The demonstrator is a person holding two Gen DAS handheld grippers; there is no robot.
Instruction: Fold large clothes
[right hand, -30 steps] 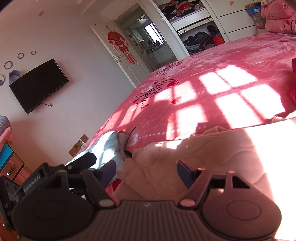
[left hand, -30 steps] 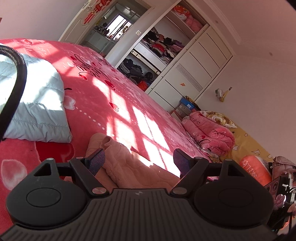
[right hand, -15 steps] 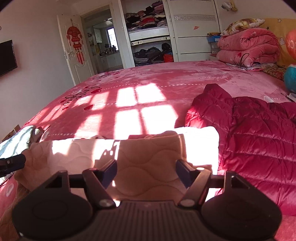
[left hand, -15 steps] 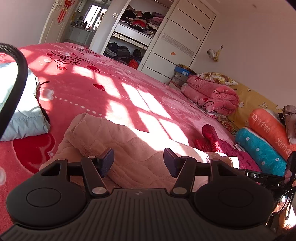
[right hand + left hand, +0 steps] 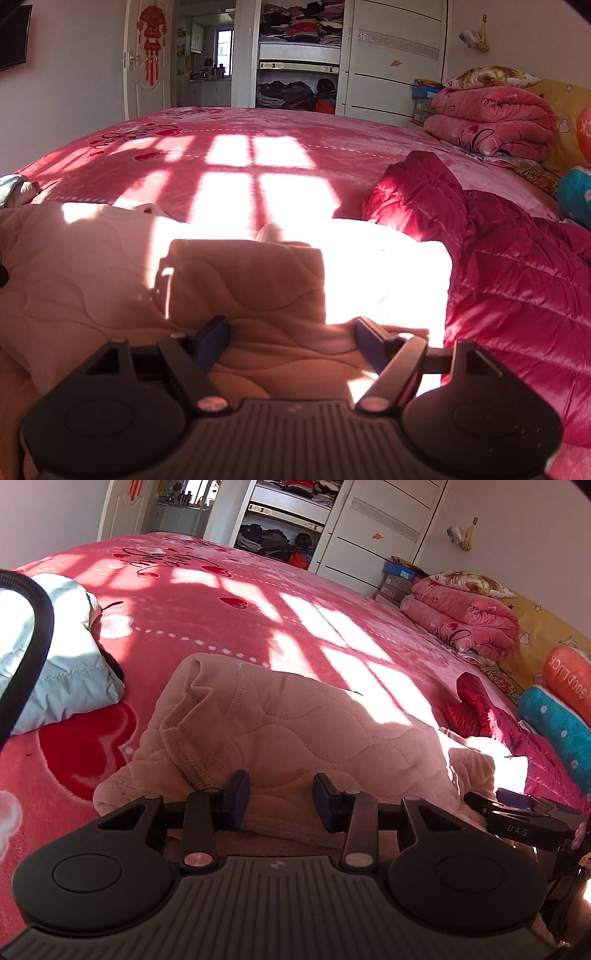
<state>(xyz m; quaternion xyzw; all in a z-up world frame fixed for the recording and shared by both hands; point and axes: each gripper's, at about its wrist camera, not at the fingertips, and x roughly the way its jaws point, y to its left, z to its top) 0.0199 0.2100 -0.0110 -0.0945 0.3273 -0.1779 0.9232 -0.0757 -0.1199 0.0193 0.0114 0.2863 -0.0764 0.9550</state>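
Quilted beige garment (image 5: 295, 731) lying rumpled on the near edge of the pink bed cover (image 5: 229, 602), beside a crimson down jacket (image 5: 509, 280). Left gripper (image 5: 281, 796), its jaws just closing, straddles a fold; whether the pads yet press is unclear. Right gripper (image 5: 291, 341), its jaws just widening, stands open over the cloth, holding nothing. The fabric looks soft, thick, light and limp; best pinched at a stitched hem or corner.

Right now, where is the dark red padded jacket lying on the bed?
In the right wrist view the dark red padded jacket lies on the right side of the bed, beside the beige quilted garment and in front of the folded pink blankets.
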